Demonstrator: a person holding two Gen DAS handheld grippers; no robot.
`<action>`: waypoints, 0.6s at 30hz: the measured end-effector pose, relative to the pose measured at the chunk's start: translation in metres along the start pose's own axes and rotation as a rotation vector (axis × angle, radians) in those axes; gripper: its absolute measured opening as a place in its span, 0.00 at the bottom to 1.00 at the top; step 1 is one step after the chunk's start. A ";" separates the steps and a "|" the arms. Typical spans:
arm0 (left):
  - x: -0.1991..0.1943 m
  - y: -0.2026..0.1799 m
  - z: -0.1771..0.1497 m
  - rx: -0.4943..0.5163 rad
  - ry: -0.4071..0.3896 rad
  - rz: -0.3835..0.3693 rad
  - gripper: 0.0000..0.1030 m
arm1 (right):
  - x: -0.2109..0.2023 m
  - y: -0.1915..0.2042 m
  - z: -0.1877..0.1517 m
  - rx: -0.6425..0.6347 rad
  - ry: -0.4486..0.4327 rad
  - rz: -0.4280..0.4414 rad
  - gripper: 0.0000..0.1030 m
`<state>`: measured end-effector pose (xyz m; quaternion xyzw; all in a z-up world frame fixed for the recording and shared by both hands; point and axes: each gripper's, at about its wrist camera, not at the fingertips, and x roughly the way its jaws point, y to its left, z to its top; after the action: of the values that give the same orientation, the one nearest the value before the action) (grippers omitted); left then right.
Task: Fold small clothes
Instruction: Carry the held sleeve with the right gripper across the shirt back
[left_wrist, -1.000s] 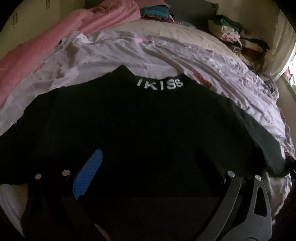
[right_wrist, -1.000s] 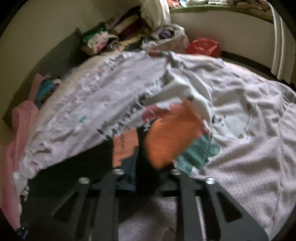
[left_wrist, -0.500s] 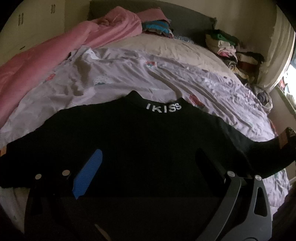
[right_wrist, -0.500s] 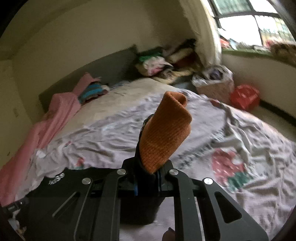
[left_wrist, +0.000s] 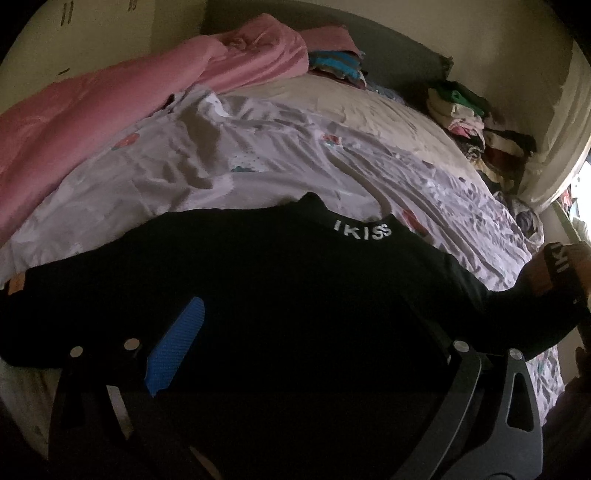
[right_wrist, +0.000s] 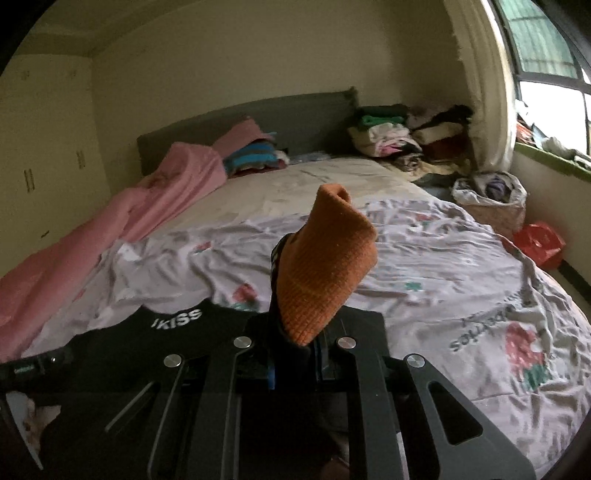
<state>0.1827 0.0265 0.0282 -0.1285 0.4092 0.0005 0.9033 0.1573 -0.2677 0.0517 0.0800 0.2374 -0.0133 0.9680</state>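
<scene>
Both views are dimly lit; daylight is admitted by the window (right_wrist: 546, 70) at far right, where glare is blown out; the black top (left_wrist: 295, 295) is lost in near shadow; edges are bent and vignetted by fisheye distortion; focus is soft throughout.

One black sweater (left_wrist: 288, 295) is lying spread on one bed (right_wrist: 325, 181), and its white "IKISS" lettering is showing in two places in the left wrist view: once at the collar and once on the raised sleeve near the right edge. One orange cuff (right_wrist: 325, 273) is standing up between the right tongs (right_wrist: 295, 354). Two tongs are showing in all, the left tongs (left_wrist: 306, 339) being the other. One pink blanket (right_wrist: 147, 199) is lying along the bed's left side, and one printed sheet (right_wrist: 443, 266) is covering the mattress. Two heaps of folded clothes are sitting by the headboard: a striped one (right_wrist: 251, 157) and a larger one (right_wrist: 399, 136). One basket (right_wrist: 491, 203) and one red bag (right_wrist: 539, 240) are sitting under the window.
</scene>
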 end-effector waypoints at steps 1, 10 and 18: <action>0.000 0.003 0.001 -0.010 0.001 -0.006 0.92 | 0.001 0.007 -0.001 -0.011 0.005 0.011 0.12; 0.005 0.029 0.000 -0.084 0.011 -0.095 0.92 | 0.010 0.063 -0.014 -0.112 0.047 0.077 0.12; 0.016 0.050 -0.002 -0.154 0.046 -0.169 0.92 | 0.025 0.104 -0.034 -0.189 0.095 0.112 0.12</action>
<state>0.1865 0.0728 0.0033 -0.2316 0.4164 -0.0471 0.8779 0.1708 -0.1599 0.0262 0.0022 0.2783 0.0672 0.9581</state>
